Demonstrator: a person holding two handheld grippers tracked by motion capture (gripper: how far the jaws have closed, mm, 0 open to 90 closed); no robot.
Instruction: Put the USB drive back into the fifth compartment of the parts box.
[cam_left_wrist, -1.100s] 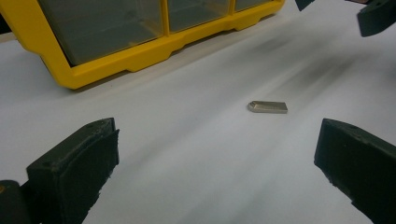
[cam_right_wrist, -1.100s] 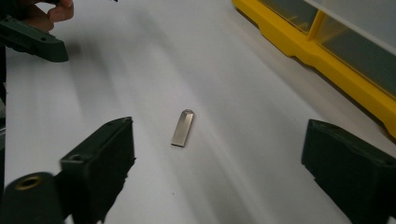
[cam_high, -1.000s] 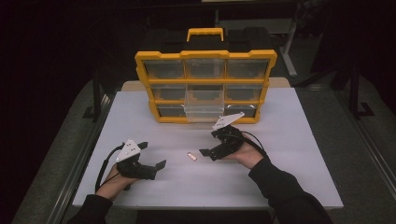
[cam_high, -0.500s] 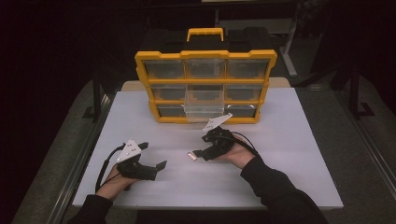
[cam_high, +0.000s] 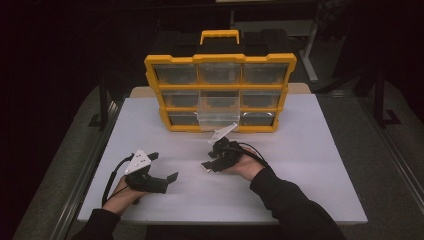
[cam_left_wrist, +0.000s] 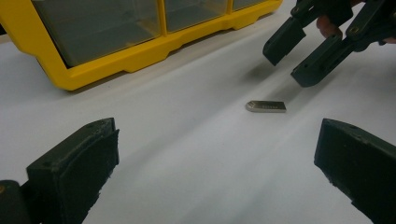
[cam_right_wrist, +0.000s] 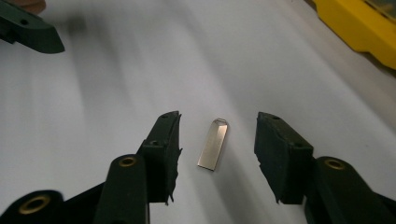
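Dark surroundings close in around a white-topped bench (cam_high: 310, 165), which carries a yellow plastic organiser case (cam_high: 220, 59) with a yellow carry handle, standing upright at the far side. Its front is a grid of clear drawers in three rows; the middle drawer of the bottom row (cam_high: 218, 117) is pulled out toward the person, and what lies in the drawers cannot be made out. On the bare white surface in front of the case lies a small flat silver metal USB stick (cam_right_wrist: 213, 143), well clear of the case. The right tool (cam_right_wrist: 217, 142) is lowered around it, one black jaw on either side of the stick and neither pad touching it; those jaws have just been closing, with the stick lying between them. The left tool (cam_high: 165, 167) sits nearer the front left corner of the bench, jaws spread wide with nothing between them, well apart from the stick. Dim table frames and floor show beyond the bench.
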